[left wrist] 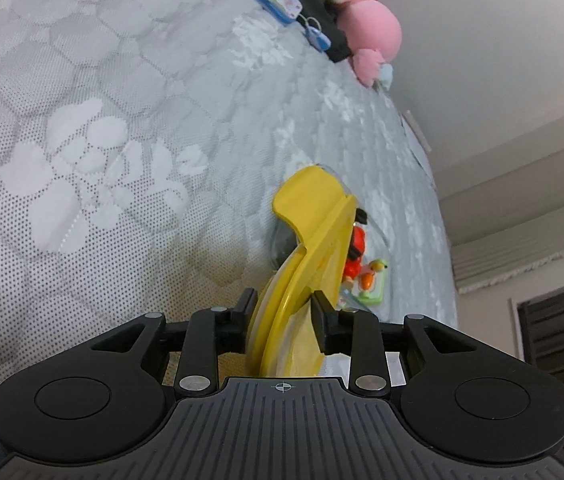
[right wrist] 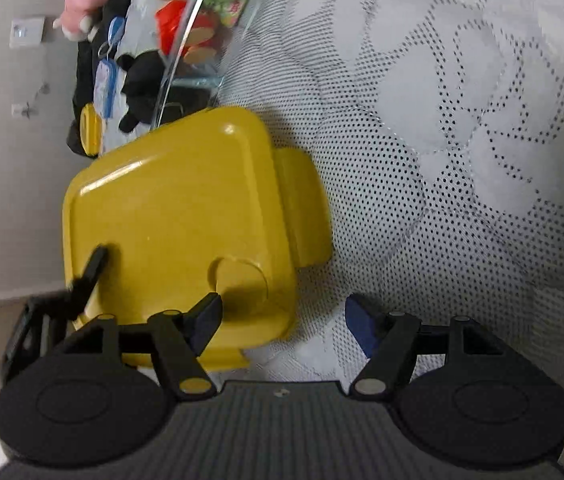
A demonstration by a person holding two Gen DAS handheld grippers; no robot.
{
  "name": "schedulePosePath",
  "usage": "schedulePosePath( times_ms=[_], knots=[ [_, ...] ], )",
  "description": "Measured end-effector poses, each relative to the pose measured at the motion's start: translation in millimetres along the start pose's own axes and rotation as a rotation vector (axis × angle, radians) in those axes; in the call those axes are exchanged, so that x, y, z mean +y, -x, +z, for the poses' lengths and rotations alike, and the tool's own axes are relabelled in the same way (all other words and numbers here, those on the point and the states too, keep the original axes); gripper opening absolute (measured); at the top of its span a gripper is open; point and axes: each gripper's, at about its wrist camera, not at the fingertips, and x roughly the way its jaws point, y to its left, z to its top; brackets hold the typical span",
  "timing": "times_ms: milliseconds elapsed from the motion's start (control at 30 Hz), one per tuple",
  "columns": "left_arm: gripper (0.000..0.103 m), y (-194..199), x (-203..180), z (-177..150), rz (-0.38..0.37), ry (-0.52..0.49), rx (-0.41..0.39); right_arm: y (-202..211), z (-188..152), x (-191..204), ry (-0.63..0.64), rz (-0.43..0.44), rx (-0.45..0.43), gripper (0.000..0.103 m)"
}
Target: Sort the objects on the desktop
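Two claws work over a grey quilted mattress [left wrist: 102,140] with dotted, flowered fabric. Next in size, the glossy yellow plastic lid [right wrist: 178,216] with rounded corners is held on edge, clamped by the left claw [left wrist: 282,316]; the right claw [right wrist: 282,320] stands released, empty. Beyond lies a clear plastic box [right wrist: 186,40] of small toys. Judged step: closing the box; next, level and seat the lid.

Yellow lid [right wrist: 178,216]: glossy smooth plastic. Clear container [right wrist: 202,20]: transparent, shiny plastic. Bed cover [left wrist: 102,140]: matt grey cloth, dotted mesh with floral weave. Pink plush toy [left wrist: 366,24]: soft fabric. Gripper bodies: matt black ribbed plastic.
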Motion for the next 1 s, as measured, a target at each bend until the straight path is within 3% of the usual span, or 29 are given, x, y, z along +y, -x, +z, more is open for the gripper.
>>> schedulePosePath(
  times_ms=[100, 367, 400, 433, 467, 533, 667, 800, 1000],
  knots=[
    [0.027, -1.8, 3.1, 0.4, -0.023, 0.014, 0.009, -0.9, 3.4, -3.3, -0.011, 0.031, -0.017, 0.070],
    [0.025, -4.8, 15.7, 1.0, -0.112, 0.101, 0.059, -3.9, 6.9, 9.4, 0.116, 0.011, -0.053, 0.072],
    [0.025, -4.7, 17.0, 0.7, -0.124, 0.111, 0.067, -2.8, 6.3, 9.5, 0.119, 0.013, -0.055, 0.070],
    [0.025, -4.3, 18.2, 0.4, -0.136, 0.122, 0.074, -1.2, 6.1, 10.2, 0.125, 0.019, -0.057, 0.054],
    [0.025, -2.5, 19.4, -0.5, -0.148, 0.134, 0.082, 2.1, 5.7, 12.6, 0.140, 0.027, -0.056, 0.046],
    [0.025, 3.3, 17.7, -3.3, -0.159, 0.124, 0.096, 12.5, 3.8, 22.0, 0.197, 0.004, -0.074, 0.046],
    [0.025, 18.1, 5.1, -12.9, -0.184, 0.043, 0.089, 43.6, -2.9, 46.3, 0.378, -0.023, -0.154, 0.045],
    [0.027, 17.5, -16.8, -11.1, -0.220, -0.033, 0.068, 75.2, -1.6, 69.6, 0.539, -0.017, -0.272, 0.034],
    [0.029, -28.3, -79.0, 5.5, -0.206, -0.220, 0.073, 112.2, 23.6, 99.0, 0.709, -0.017, -0.494, 0.034]
  ],
)
